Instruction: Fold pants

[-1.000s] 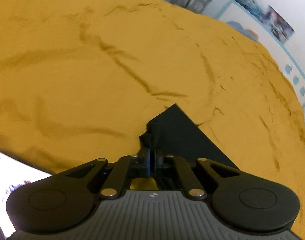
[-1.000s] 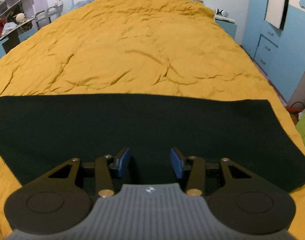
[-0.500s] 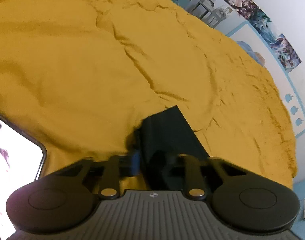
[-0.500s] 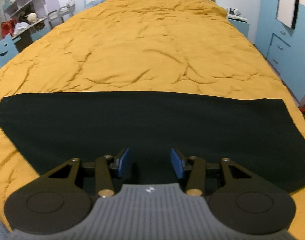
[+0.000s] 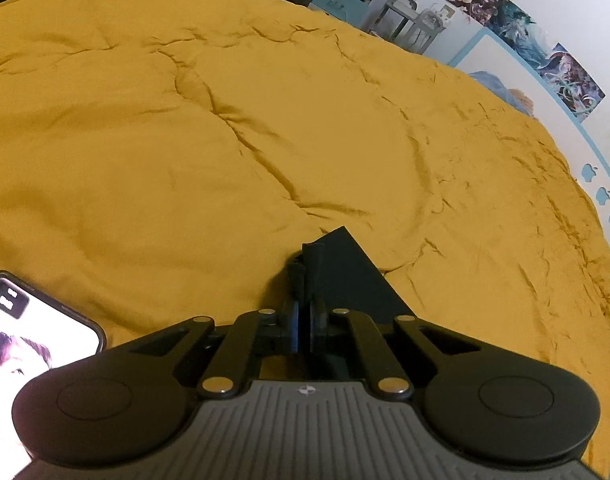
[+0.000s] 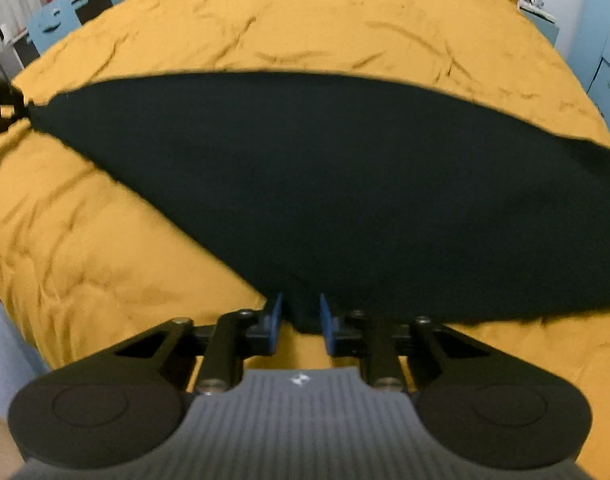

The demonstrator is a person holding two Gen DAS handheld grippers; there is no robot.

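Note:
The black pants [image 6: 337,184] stretch across the yellow bedspread [image 6: 305,20] as a long dark band, lifted and pulled taut toward their left end. My left gripper [image 5: 303,284] is shut on a corner of the pants [image 5: 345,276], with a fold of black cloth sticking up between the fingers. My right gripper [image 6: 301,312] has its blue pads [image 6: 275,316] closed in on the near edge of the pants, with cloth bunched between them.
A lit phone [image 5: 25,356] lies on the bedspread [image 5: 225,140] at the left gripper's lower left. Blue furniture [image 6: 601,52] stands to the right of the bed, and a desk and chairs [image 5: 385,12] stand beyond it.
My right gripper has closed from wide open onto the near edge of the pants and lifted it. My left gripper opened briefly, then shut on the corner again.

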